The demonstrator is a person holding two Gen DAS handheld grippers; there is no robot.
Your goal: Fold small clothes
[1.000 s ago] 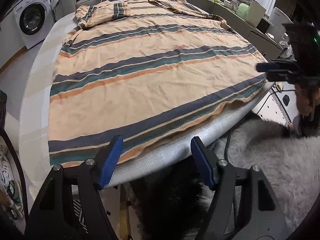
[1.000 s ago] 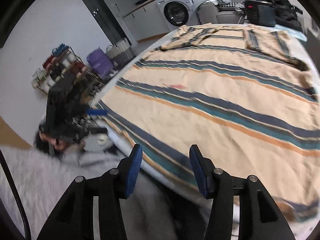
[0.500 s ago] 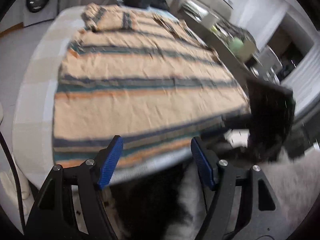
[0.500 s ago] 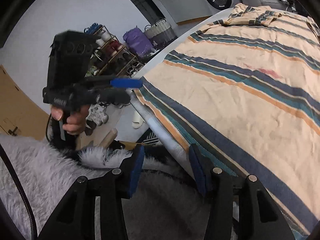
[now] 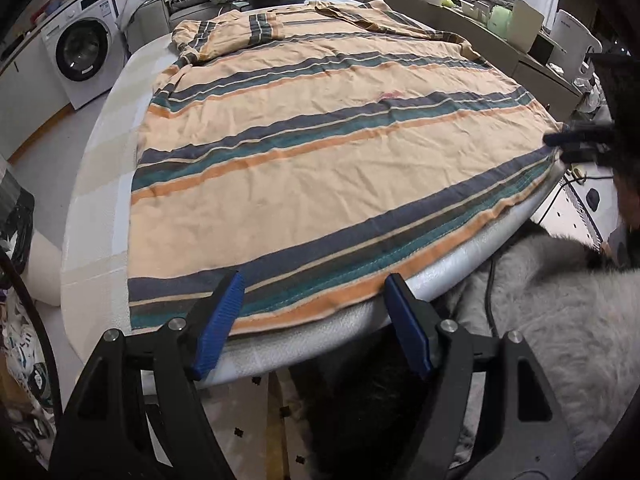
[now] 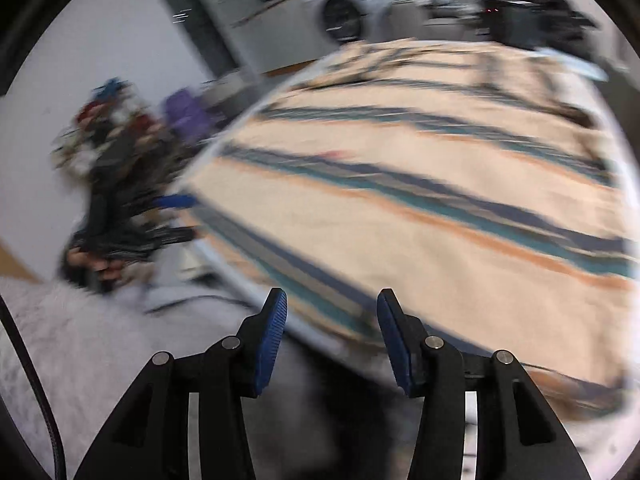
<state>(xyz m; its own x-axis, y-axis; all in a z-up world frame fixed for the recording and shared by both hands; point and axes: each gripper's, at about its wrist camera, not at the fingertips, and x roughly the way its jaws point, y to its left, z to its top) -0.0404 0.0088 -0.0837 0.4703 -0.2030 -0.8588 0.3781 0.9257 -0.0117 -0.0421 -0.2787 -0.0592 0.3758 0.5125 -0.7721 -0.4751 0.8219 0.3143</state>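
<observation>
Our left gripper (image 5: 312,320) and right gripper (image 6: 332,332), both swung back to the striped shirt's (image 5: 320,152) near hem, hover open and empty; it lies flat on the table (image 5: 100,200), unfolded.

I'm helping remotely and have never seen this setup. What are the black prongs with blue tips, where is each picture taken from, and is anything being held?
No robot arm here: a person holds one hand-held claw in each hand, with a camera looking along its two fingers. One picture looks out from the left claw, the other, blurred, from the right claw. Each view also catches the other claw off to the side. On the round white table a striped shirt lies spread flat, its sleeves at the far end. Both claws stand open near the shirt's near hem, and no pad presses on the cloth, so nothing is held yet.
</observation>
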